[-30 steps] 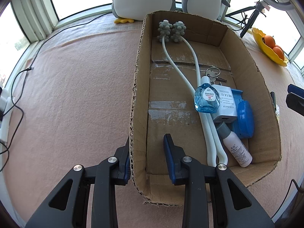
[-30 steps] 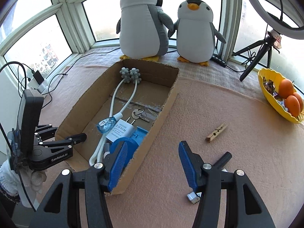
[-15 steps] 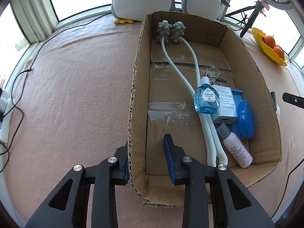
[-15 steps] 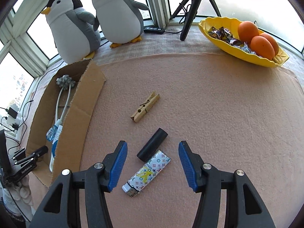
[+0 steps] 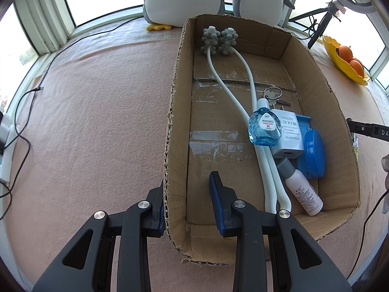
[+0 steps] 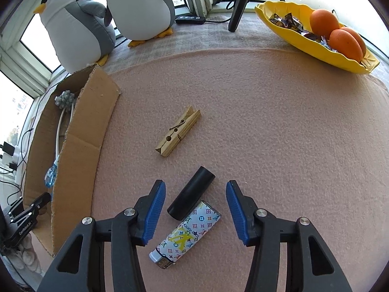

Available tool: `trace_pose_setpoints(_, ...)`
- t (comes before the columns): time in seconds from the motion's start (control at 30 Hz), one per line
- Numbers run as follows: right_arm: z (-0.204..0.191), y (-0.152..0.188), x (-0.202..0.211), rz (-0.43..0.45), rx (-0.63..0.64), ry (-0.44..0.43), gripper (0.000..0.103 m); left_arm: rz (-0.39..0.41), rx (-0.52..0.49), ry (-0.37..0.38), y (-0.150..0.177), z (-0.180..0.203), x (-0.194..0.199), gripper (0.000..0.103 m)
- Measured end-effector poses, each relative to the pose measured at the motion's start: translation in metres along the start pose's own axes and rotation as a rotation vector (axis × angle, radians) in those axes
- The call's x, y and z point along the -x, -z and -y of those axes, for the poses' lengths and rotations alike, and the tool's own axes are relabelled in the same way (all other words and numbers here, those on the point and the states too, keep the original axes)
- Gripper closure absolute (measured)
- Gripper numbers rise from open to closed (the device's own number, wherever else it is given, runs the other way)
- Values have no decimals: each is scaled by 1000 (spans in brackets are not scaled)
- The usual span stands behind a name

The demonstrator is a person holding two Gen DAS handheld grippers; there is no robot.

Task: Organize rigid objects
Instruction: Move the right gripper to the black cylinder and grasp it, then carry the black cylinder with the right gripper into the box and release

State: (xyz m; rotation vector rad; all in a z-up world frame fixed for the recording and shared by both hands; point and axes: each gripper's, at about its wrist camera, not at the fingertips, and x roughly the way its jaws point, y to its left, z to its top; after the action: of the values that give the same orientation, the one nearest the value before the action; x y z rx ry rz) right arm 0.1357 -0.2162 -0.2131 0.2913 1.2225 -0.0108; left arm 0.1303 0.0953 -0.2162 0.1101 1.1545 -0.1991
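Since a second ago the right tongs [image 6: 195, 209] have swung off the cardboard box [image 5: 313, 73] and come low over the pink surface [image 6: 267, 121]; the left tongs [image 5: 187, 204] have not shifted.

In the right wrist view the box lies at 9 o'clock, its near wall [image 6: 80, 146] tilted outward. Two plush penguins [image 6: 77, 24] stand at 11 o'clock, and a yellow dish [image 6: 313, 43] with oranges [image 6: 345, 43] sits at 2 o'clock. A wooden clothespin [image 6: 178, 131] lies alone near the centre of the view. Toward 6 o'clock a black cylinder [image 6: 192, 199] lies between the released right tongs, touched by neither finger. A patterned lighter [image 6: 187, 236] lies just beside it, touching its lower end.

In the left wrist view the left tongs stand released, straddling the box's left wall [image 5: 173, 146]: one finger outside, one inside, with a gap on the inner side. Inside the box, from 12 down to 5 o'clock, runs a white massager [image 5: 245, 112] with two grey knobbed heads. Along the right side lie a blue case [image 5: 313, 155], a white charger [image 5: 289, 136], a white bottle [image 5: 304, 194] with a grey cap, a clear blue bottle [image 5: 263, 129] resting on the charger, and keys [image 5: 273, 95].
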Motion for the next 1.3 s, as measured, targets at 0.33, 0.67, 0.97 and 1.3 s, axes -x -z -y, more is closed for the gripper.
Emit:
trace_pose_setpoints(0.33, -17, -3, -9, -9, 109, 71, 84, 0, 1, 1, 0, -1, 0, 74)
trace_pose_setpoints(0.67, -21, -1, -8, -1, 126, 67, 88, 1, 0, 1, 0, 0, 0, 74)
trace_pose_setpoints(0.97, -26, 1, 10, 48, 106, 37, 88, 1, 0, 0, 0, 0, 0, 74)
trace_pose_setpoints(1.3, -59, -4, 44, 145, 161, -8, 88, 1, 2, 1, 0, -1, 0, 74)
